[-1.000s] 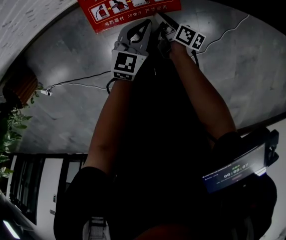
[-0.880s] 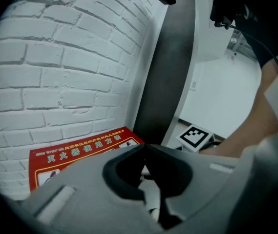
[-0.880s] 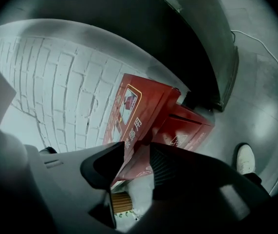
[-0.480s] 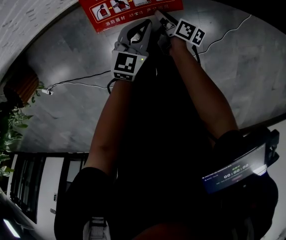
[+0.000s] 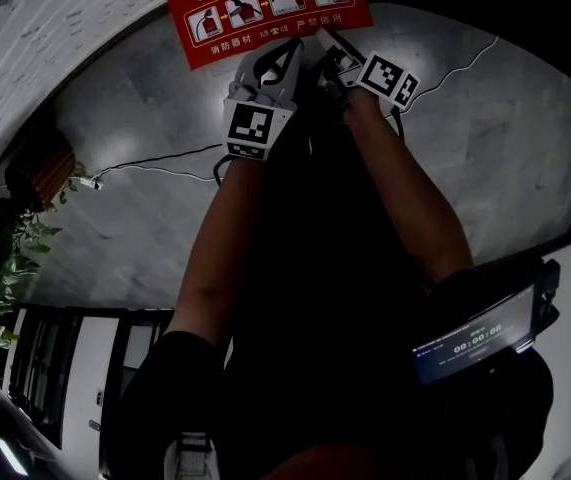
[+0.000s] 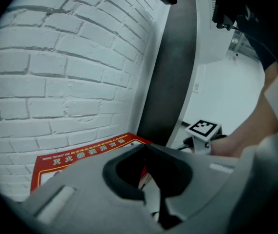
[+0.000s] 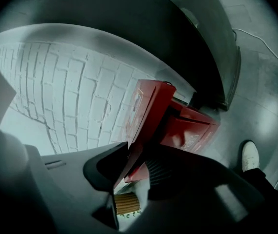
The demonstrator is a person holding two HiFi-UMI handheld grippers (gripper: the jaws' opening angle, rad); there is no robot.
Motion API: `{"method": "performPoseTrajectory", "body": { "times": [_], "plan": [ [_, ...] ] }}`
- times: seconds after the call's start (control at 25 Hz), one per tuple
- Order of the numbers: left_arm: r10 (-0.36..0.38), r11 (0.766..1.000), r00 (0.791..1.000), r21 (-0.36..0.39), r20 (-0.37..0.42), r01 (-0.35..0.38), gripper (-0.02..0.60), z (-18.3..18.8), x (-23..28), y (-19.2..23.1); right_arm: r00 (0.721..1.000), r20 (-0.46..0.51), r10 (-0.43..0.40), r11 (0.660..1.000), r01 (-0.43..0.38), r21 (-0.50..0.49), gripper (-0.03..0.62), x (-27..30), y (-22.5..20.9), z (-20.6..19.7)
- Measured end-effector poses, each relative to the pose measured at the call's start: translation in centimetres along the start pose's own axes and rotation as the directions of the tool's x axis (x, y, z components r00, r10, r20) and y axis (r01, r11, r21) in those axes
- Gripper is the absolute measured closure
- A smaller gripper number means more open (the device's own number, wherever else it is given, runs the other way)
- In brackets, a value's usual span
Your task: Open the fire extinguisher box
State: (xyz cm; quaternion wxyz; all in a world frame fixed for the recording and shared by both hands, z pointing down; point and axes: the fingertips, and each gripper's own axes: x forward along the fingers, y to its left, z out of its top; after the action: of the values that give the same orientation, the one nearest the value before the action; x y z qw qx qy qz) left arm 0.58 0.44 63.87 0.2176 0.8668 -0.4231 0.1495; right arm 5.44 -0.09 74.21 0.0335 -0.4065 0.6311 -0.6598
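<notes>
Right gripper (image 7: pixel 138 153) jaws just clamped the lid (image 7: pixel 147 108), already tilted off the box (image 7: pixel 193 130), so it's opening. Left gripper (image 6: pixel 144 150) jaws together, empty.

Pose: left forearm (image 5: pixel 220 238) and right forearm (image 5: pixel 415 198) stretched forward, side by side. State: left gripper (image 6: pixel 144 147) jaws together, empty; right gripper (image 7: pixel 135 152) jaws just been closing, clamped on box lid (image 7: pixel 151 106) edge.

The grey stone floor (image 5: pixel 525 138) bears the red fire extinguisher box (image 7: pixel 190 130) set against the white brick wall (image 7: pixel 70 96), a thin trailing cable (image 5: pixel 165 158) and a white shoe (image 7: pixel 250 156).
</notes>
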Motion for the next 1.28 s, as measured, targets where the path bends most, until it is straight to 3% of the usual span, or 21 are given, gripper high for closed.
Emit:
{"method": "performPoseTrajectory", "body": {
  "times": [0.24, 0.44, 0.88, 1.28],
  "plan": [
    [0.006, 1.000, 0.999, 0.001, 0.042, -0.006, 0.580, 2.2, -0.7, 0.1, 0.997, 0.035, 0.068, 0.995, -0.065, -0.070, 0.479, -1.3, 4.6, 1.2],
    [0.012, 1.000, 0.998, 0.005, 0.063, -0.012, 0.580, 1.8, -1.1, 0.0, 0.992, 0.063, 0.112, 0.990, -0.106, -0.094, 0.482, -1.6, 5.9, 1.7],
    [0.038, 0.999, 0.994, -0.004, 0.102, -0.038, 0.580, 5.7, -1.0, 3.0, 0.972, 0.107, 0.209, 0.959, -0.183, -0.214, 0.499, -0.2, 13.0, 6.3],
    [0.045, 0.999, 0.991, 0.007, 0.125, -0.046, 0.580, 8.0, 0.3, 5.1, 0.929, 0.141, 0.342, 0.917, -0.297, -0.267, 0.522, 2.4, 17.3, 10.1]
  ]
}}
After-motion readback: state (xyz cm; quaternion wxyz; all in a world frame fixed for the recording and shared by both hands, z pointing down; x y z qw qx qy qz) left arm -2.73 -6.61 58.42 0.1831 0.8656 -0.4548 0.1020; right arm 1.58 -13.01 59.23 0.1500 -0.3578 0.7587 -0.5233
